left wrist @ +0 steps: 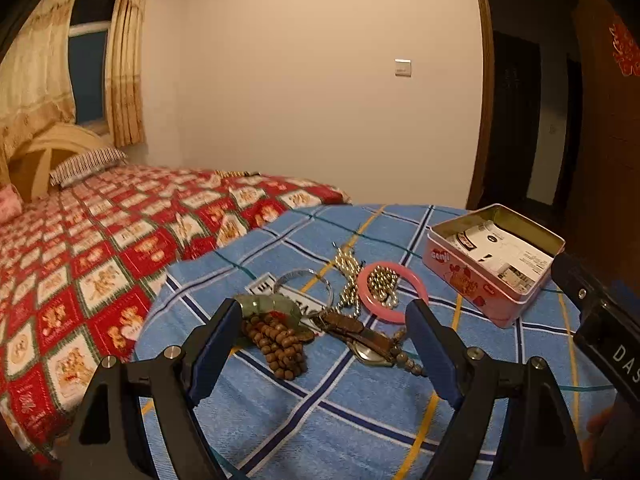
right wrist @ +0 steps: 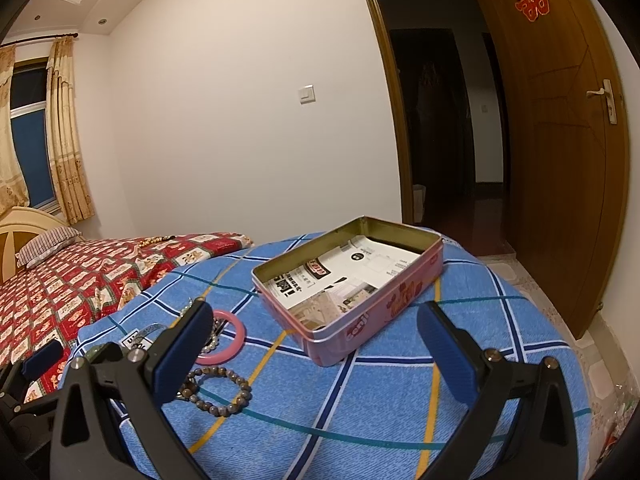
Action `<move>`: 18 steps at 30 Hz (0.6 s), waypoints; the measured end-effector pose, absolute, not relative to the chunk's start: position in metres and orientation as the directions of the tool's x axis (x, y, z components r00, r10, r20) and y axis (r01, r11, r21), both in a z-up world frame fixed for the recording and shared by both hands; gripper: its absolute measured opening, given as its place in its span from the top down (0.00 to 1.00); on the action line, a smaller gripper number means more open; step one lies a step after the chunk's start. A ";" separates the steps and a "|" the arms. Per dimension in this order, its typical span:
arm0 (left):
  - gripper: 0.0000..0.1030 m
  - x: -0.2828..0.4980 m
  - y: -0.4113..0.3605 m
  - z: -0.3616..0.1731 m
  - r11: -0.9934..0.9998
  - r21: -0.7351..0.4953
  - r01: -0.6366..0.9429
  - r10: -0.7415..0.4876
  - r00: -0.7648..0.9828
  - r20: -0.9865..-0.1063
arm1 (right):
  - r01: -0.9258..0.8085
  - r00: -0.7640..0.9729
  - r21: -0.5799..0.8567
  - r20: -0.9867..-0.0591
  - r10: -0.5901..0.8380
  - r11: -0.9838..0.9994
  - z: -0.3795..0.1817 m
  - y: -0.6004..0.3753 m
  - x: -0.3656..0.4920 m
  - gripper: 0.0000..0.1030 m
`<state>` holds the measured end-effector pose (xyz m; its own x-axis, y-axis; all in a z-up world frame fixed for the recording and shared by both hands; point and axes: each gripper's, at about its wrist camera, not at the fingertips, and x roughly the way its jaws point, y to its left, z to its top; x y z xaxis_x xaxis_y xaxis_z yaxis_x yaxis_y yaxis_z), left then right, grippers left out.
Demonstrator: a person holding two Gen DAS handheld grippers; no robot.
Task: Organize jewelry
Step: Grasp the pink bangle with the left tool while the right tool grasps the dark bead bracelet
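A heap of jewelry lies on the blue checked cloth (left wrist: 320, 400): brown wooden beads (left wrist: 276, 344), a green jade bangle (left wrist: 268, 306), a silver bangle (left wrist: 308, 280), a watch (left wrist: 360, 340), a pale bead chain (left wrist: 348, 276) and a pink ring bangle (left wrist: 390, 292). My left gripper (left wrist: 324, 316) is open, its fingers on either side of the heap. An open pink tin (right wrist: 352, 276) holds printed paper. My right gripper (right wrist: 316, 320) is open and empty just in front of the tin. A brown bead bracelet (right wrist: 218, 390) and the pink bangle (right wrist: 228, 340) lie at its left.
The pink tin (left wrist: 492, 264) stands right of the heap in the left wrist view. A bed with a red patterned cover (left wrist: 100, 260) lies to the left. An open wooden door (right wrist: 560, 160) is at the right. The right gripper's body (left wrist: 600, 312) shows at the right edge.
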<state>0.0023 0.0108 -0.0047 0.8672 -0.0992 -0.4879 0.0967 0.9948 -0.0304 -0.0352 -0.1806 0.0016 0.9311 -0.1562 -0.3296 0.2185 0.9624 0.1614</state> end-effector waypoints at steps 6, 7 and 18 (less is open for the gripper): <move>0.18 0.004 0.032 -0.006 0.993 0.011 0.120 -0.096 0.843 -0.530 | 0.208 0.915 0.205 -0.386 -0.116 0.956 -0.008 -0.187 -0.029 0.00; 0.18 0.003 0.037 -0.006 0.992 0.016 0.122 -0.095 0.843 -0.530 | 0.202 0.911 0.223 -0.401 -0.099 0.954 -0.010 -0.189 -0.027 0.00; 0.19 0.004 0.099 -0.013 0.993 -0.025 0.112 -0.107 0.822 -0.559 | -0.156 0.759 0.319 -0.567 0.320 0.935 -0.031 -0.164 -0.004 0.32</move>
